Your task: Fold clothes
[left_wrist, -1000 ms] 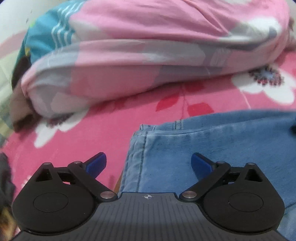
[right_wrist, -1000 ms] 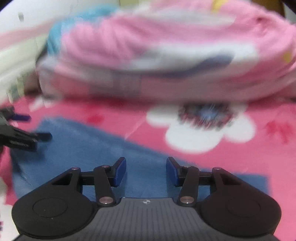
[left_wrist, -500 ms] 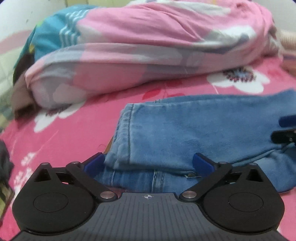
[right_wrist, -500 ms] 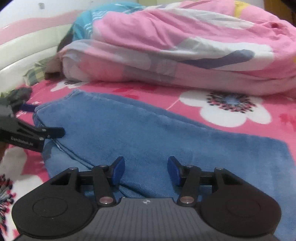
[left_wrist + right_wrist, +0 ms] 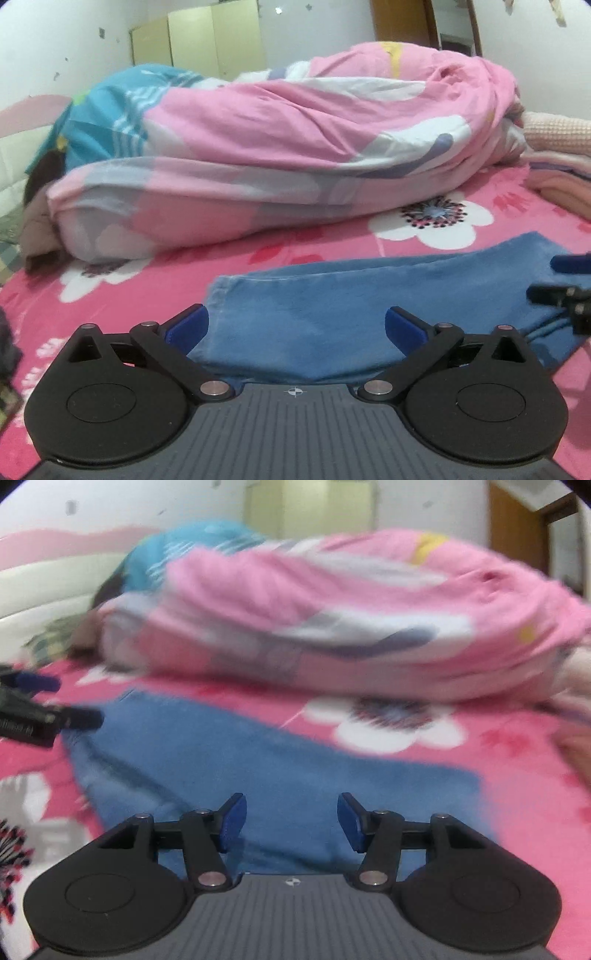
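Note:
A pair of blue jeans [image 5: 332, 295] lies folded flat on the pink flowered bedsheet [image 5: 129, 291]. My left gripper [image 5: 295, 328] hangs open above the jeans' near left end, nothing between its blue pads. In the right wrist view the same jeans [image 5: 277, 760] stretch across the middle, blurred. My right gripper [image 5: 291, 821] is open over their near edge and holds nothing. Each gripper shows at the edge of the other's view: the right one [image 5: 565, 284] and the left one [image 5: 40, 712].
A bulky pink, white and teal quilt [image 5: 277, 155] lies bunched across the bed behind the jeans. Folded beige cloth [image 5: 561, 155] sits at the far right. A dark item [image 5: 5, 354] shows at the left edge. Wardrobe and wall stand beyond.
Both grippers have pulled back and risen from the jeans, so more of the bed and room shows. The jeans now lie folded with the upper layer laid over. The right view has blurred.

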A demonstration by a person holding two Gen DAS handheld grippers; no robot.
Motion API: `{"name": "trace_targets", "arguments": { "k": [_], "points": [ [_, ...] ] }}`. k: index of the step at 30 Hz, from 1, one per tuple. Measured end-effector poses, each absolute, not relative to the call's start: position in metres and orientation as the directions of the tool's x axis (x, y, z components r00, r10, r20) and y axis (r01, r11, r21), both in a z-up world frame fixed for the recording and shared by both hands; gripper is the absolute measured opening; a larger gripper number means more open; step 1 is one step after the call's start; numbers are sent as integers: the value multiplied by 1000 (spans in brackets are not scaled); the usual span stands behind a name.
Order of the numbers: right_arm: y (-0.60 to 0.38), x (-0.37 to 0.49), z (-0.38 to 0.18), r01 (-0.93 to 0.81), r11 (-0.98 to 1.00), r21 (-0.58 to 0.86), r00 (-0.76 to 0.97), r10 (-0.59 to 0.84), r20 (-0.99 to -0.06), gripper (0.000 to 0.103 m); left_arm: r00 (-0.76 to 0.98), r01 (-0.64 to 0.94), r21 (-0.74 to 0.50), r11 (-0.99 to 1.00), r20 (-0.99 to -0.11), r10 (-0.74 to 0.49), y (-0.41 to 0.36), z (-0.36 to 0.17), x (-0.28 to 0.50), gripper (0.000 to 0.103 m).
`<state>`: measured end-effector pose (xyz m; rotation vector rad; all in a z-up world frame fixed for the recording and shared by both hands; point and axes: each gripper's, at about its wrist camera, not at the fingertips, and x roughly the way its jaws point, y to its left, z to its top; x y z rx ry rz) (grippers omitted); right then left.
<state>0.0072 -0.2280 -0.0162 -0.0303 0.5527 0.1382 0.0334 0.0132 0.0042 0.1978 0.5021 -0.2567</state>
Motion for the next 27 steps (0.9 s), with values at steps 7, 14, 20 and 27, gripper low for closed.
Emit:
{"name": "trace_targets", "arguments": {
  "k": [7, 14, 20, 27],
  "points": [
    [-247, 13, -48, -30, 1000, 4, 850, 28, -525, 62, 798, 293, 142, 945, -581, -160, -20, -46, 63, 103],
    [-245, 12, -46, -13, 1000, -15, 852, 4, -524, 66, 836, 278, 138, 951, -522, -169, -17, -54, 55, 103],
    [-243, 7, -45, 18, 999, -34, 856, -33, -516, 78, 846, 276, 139, 951, -504, -172, -17, -56, 53, 103],
    [-245, 10, -46, 23, 999, -23, 846, -32, -532, 103, 860, 267, 178, 947, -488, -151, -22, -56, 49, 103]
  ]
}}
